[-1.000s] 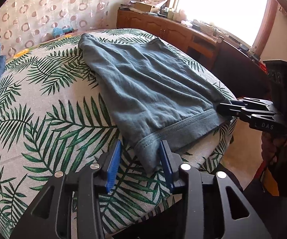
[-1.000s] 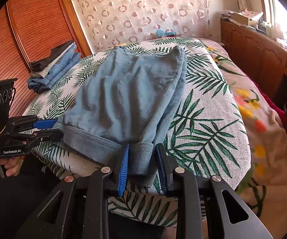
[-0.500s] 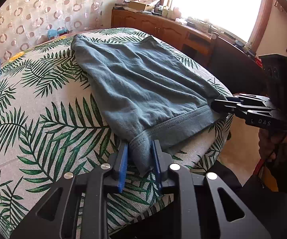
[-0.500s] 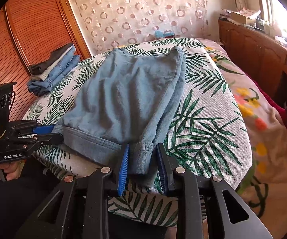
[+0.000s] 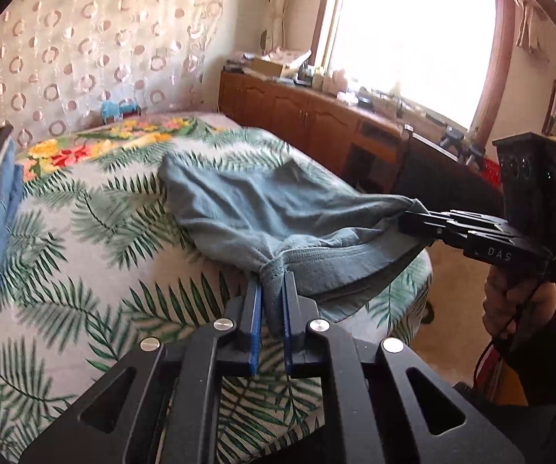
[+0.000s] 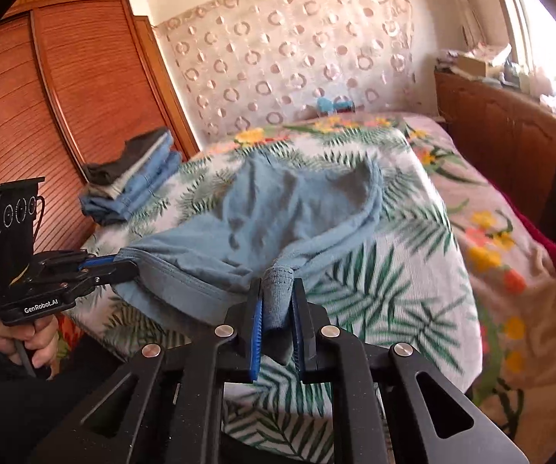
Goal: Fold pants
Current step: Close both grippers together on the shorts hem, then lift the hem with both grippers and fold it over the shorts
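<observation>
Blue-grey pants [image 5: 262, 205] lie on the palm-leaf bed cover [image 5: 84, 270], their far part resting on it. My left gripper [image 5: 272, 282] is shut on the near left corner of the hem. My right gripper [image 6: 278, 290] is shut on the near right corner; it also shows in the left wrist view [image 5: 409, 220]. The hem band [image 5: 339, 266] hangs stretched between the two grippers, lifted off the bed. The pants [image 6: 278, 208] bunch and sag in the middle. The left gripper shows in the right wrist view [image 6: 119, 265].
A stack of folded jeans and dark clothes [image 6: 135, 178] lies at the bed's left side by the wooden wardrobe [image 6: 65, 116]. A wooden cabinet [image 5: 308, 116] runs under the window on the right. A patterned curtain [image 6: 297, 58] hangs behind the bed.
Both grippers closed on the hem corners and lifted the near edge off the bed. The pants, flat before, now bunch and sag in the middle.
</observation>
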Motion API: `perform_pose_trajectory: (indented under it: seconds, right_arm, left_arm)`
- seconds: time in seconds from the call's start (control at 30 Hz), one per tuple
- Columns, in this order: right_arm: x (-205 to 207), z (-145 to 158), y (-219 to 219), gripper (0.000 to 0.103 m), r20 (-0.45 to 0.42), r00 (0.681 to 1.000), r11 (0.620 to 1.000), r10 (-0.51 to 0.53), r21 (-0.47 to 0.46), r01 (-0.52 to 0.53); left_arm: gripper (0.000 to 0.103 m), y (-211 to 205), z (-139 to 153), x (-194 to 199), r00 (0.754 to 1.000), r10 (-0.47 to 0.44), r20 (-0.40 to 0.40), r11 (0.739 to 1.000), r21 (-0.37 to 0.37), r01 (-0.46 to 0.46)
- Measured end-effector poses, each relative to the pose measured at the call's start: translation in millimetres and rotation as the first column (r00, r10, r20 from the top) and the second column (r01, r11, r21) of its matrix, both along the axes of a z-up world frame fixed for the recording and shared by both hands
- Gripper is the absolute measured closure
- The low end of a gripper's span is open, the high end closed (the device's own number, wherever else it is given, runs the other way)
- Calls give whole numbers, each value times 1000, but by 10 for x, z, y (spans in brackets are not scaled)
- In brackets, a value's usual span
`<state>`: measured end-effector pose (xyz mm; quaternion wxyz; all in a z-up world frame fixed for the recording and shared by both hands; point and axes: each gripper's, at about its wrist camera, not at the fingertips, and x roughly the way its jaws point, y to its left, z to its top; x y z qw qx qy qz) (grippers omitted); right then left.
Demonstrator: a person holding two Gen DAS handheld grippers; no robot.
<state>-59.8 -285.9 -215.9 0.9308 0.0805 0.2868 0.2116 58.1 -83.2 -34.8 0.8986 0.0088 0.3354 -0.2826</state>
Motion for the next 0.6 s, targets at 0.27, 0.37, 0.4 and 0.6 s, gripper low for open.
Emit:
perform_pose_trajectory:
  seconds: [0.27, 0.37, 0.4, 0.6]
  right_arm:
    - [18, 710, 173, 91, 171, 985, 999, 28, -25, -24]
    - [-15, 978, 235, 91, 234, 971, 999, 44, -33, -37]
    - [-47, 1070, 268, 91, 257, 965, 998, 50, -36, -42]
    - [-112, 1509, 420, 92, 354, 932, 996, 80, -61, -62]
  left_arm:
    - [93, 248, 754, 9, 987, 40, 156, 997, -66, -30]
    - [93, 341, 1019, -27, 976, 56, 209, 996, -82, -39]
    - [93, 367, 1091, -36, 973, 60, 224, 996, -83, -42]
    - [93, 528, 1445, 4, 950, 99, 297, 993, -91, -75]
